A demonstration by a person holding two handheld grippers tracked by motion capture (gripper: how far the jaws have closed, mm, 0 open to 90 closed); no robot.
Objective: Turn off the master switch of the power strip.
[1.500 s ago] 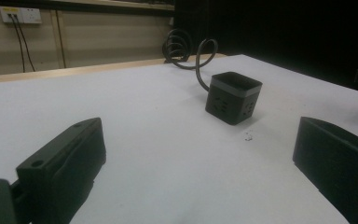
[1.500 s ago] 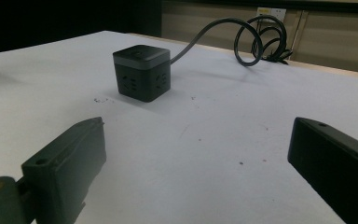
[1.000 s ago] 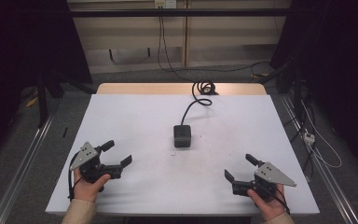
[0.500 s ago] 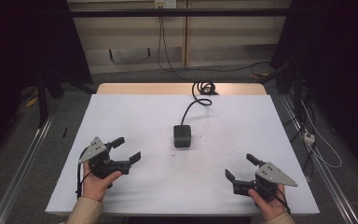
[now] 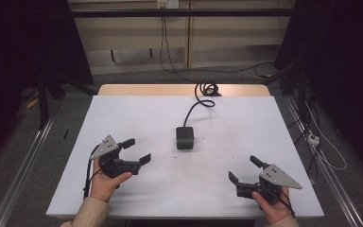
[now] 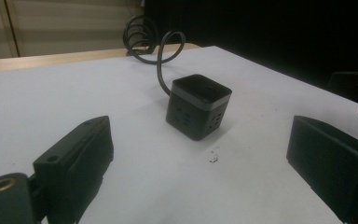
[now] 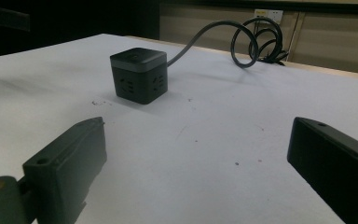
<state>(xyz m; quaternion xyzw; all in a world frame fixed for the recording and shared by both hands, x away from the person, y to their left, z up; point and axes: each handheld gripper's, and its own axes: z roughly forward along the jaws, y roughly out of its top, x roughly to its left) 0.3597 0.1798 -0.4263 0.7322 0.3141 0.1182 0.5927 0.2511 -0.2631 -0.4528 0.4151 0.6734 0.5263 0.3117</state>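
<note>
A: Left gripper (image 5: pixel 137 150) has crept in toward the cube since a sec ago. It was out by the table's left edge, now it's closer to the middle. Right gripper (image 5: pixel 245 170) hasn't budged, as far as I can tell.

B: Yep. Both sets of jaws are spread wide, nothing between them.

A: And the thing they're after is that black cube power socket (image 5: pixel 185 137), right?

B: Looks like it. It sits upright on the white tabletop (image 5: pixel 246 123), roughly center, a bit past both grippers. Its cable (image 5: pixel 194 106) runs off toward the far edge and coils up there.

A: From the left gripper view the cube (image 6: pixel 197 105) is straight ahead between the jaws but not inside them yet, with bare table in between.

B: Same from the right gripper view: cube (image 7: pixel 139 80) is up and to the left, well apart from the jaws. You can see outlet holes on its side faces.

A: So how far along, d'you reckon?

B: Barely started, imo. Nothing is gripped and nothing touched, and the cube seems undisturbed. The left is on approach, the right just waits near the front edge.

A: What's left, then?

B: Pretty much everything: close the gap, get the jaws around the cube, then whatever they do w/ it. Can't tell yet if the right one joins in.
</note>
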